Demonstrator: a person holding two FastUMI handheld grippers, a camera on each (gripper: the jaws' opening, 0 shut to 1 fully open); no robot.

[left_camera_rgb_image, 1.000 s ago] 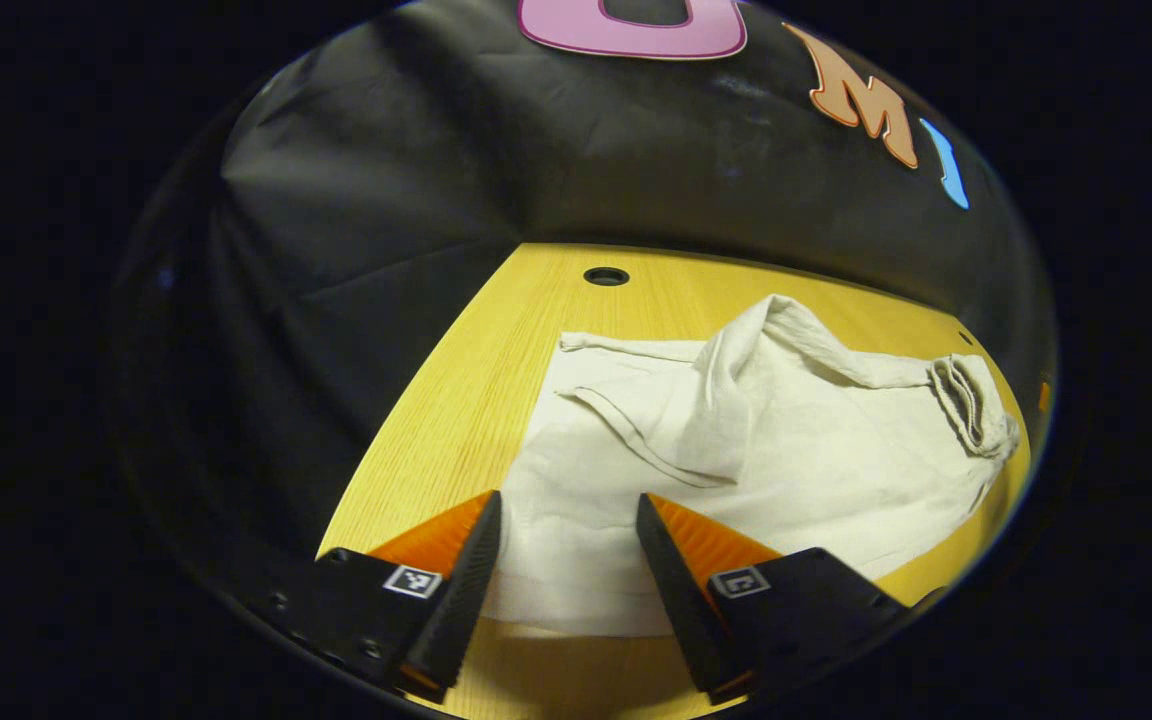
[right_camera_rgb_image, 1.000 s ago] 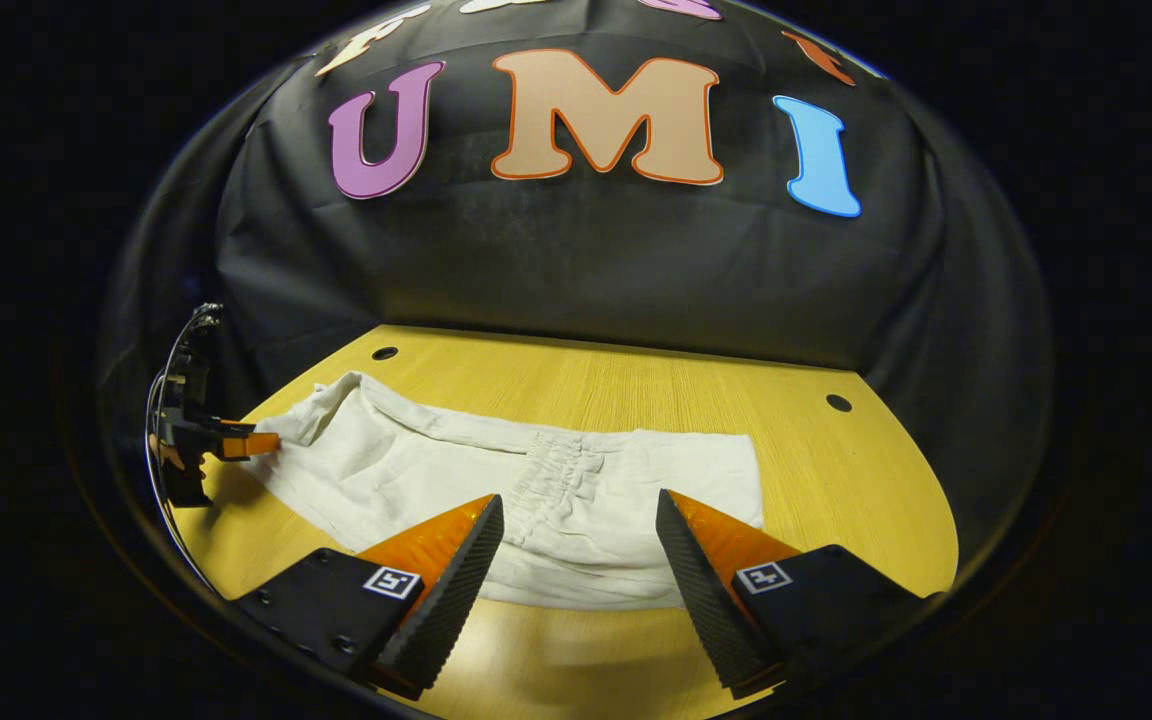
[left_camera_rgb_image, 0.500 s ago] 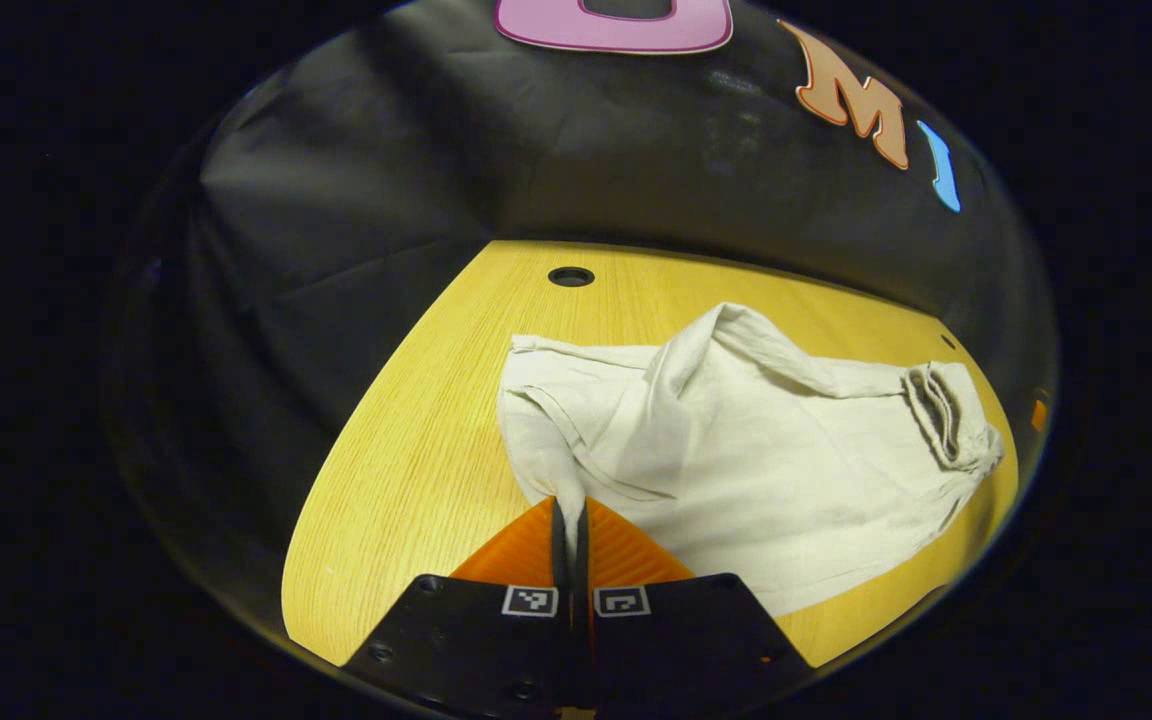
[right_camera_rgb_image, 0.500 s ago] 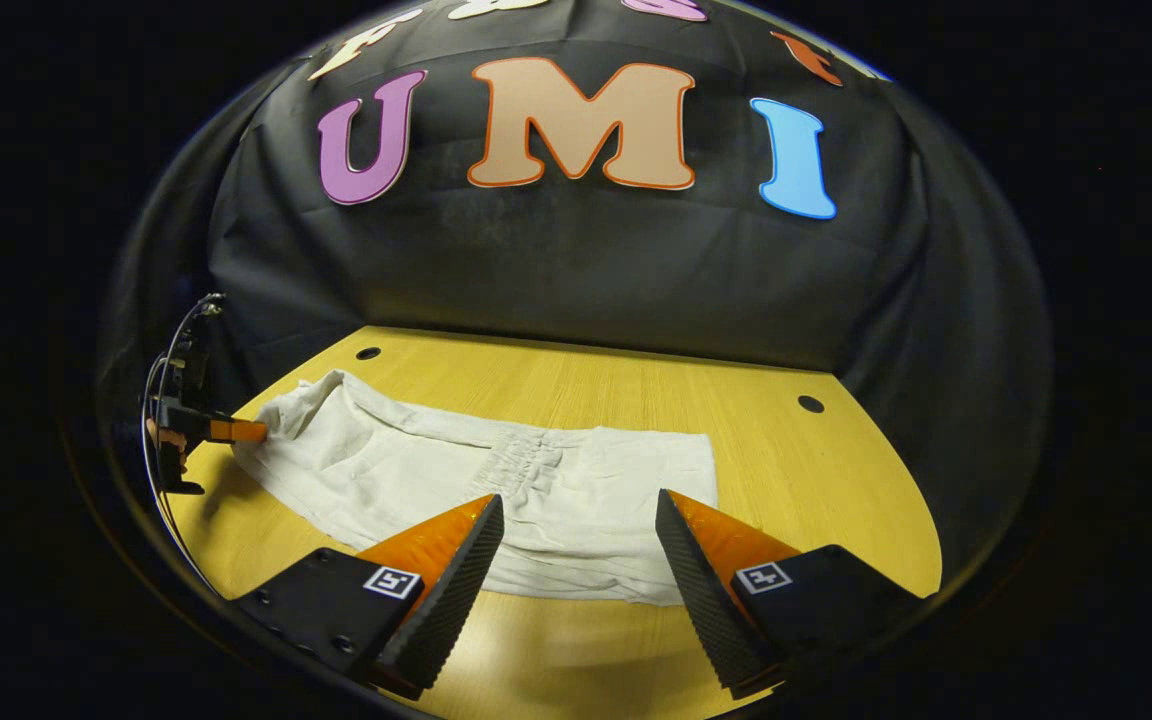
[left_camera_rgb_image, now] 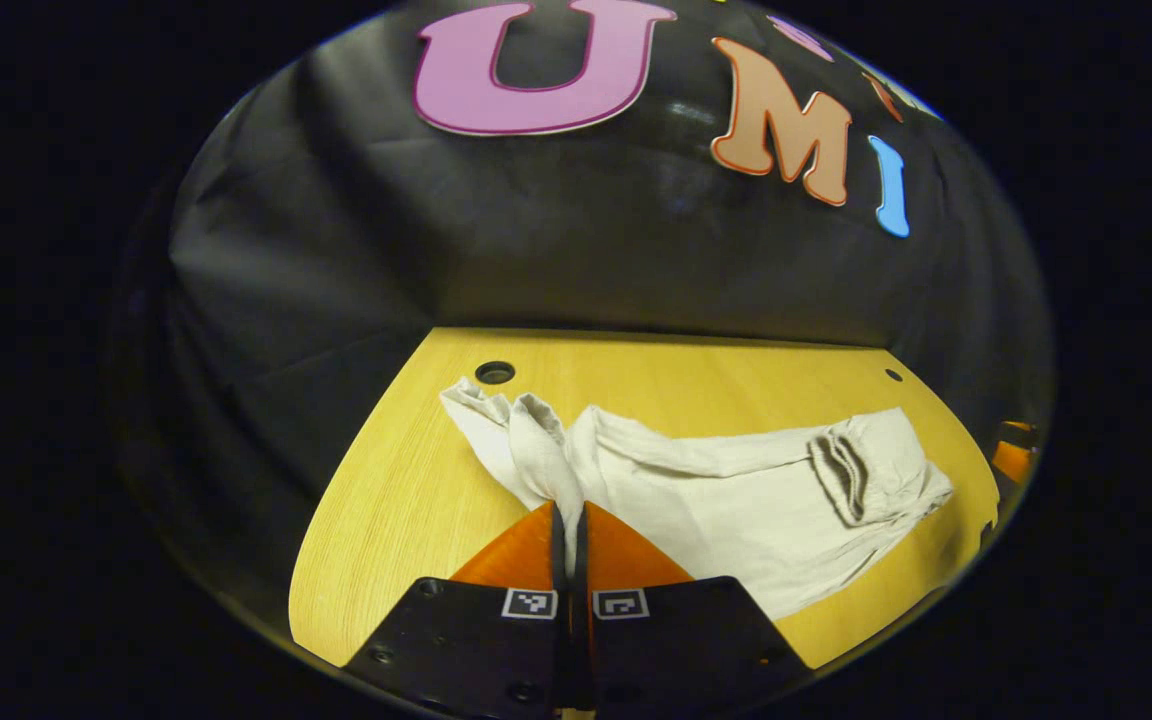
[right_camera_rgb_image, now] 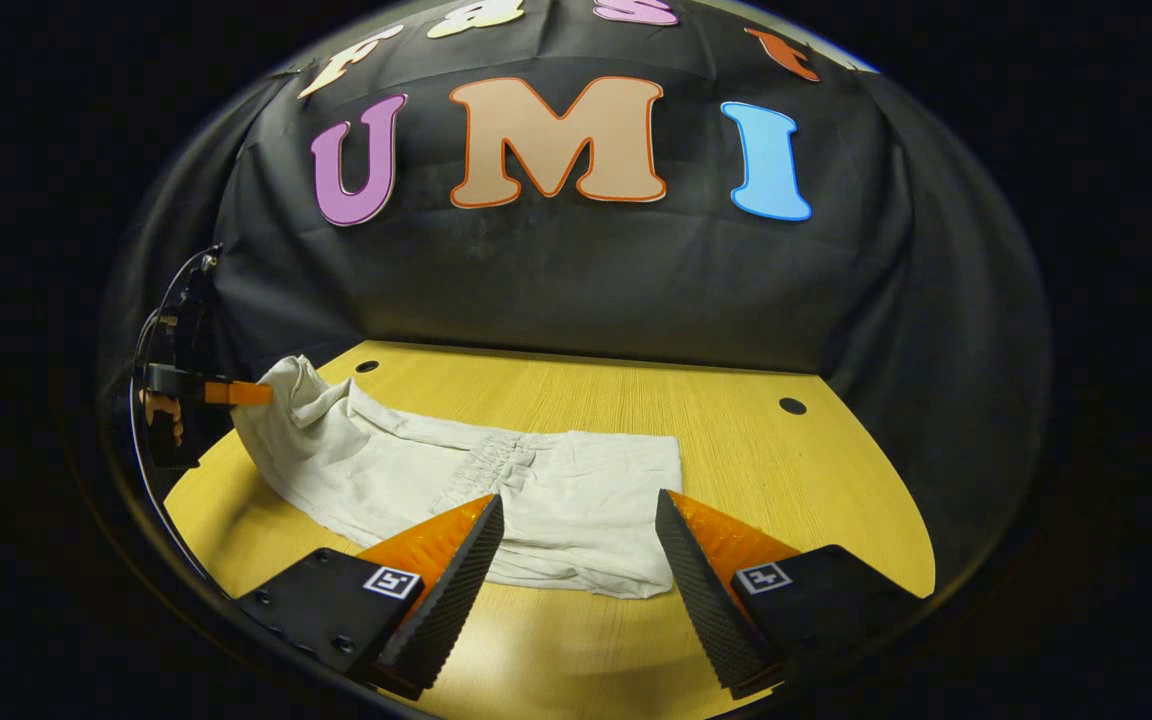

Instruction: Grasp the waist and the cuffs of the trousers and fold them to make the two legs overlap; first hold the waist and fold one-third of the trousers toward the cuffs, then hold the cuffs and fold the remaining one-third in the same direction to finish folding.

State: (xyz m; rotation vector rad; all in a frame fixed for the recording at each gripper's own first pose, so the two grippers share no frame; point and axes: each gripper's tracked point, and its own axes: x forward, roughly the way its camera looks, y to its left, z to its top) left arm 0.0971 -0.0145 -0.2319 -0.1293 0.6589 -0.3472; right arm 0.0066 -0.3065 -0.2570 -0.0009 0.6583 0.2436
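Cream trousers (left_camera_rgb_image: 736,500) lie across the yellow table (left_camera_rgb_image: 396,500). My left gripper (left_camera_rgb_image: 568,522) is shut on a bunched edge of the cloth at the end away from the gathered waistband (left_camera_rgb_image: 841,475). In the right gripper view, the left gripper (right_camera_rgb_image: 231,393) holds that end of the trousers (right_camera_rgb_image: 386,470) raised off the table, with a hand (right_camera_rgb_image: 161,410) behind it. My right gripper (right_camera_rgb_image: 578,505) stands open just above the near edge of the cloth, beside the gathered waistband (right_camera_rgb_image: 481,465). Its fingers touch nothing.
The table (right_camera_rgb_image: 766,470) has small round holes at its back corners (right_camera_rgb_image: 792,406) (right_camera_rgb_image: 367,366) (left_camera_rgb_image: 494,373). The black cloth wall closes in the back and sides. Bare tabletop lies to the right of the trousers in the right gripper view.
My left gripper went from open to shut on the cloth edge, then lifted it, drawing the trousers up and leftward. The right gripper stayed open and barely moved.
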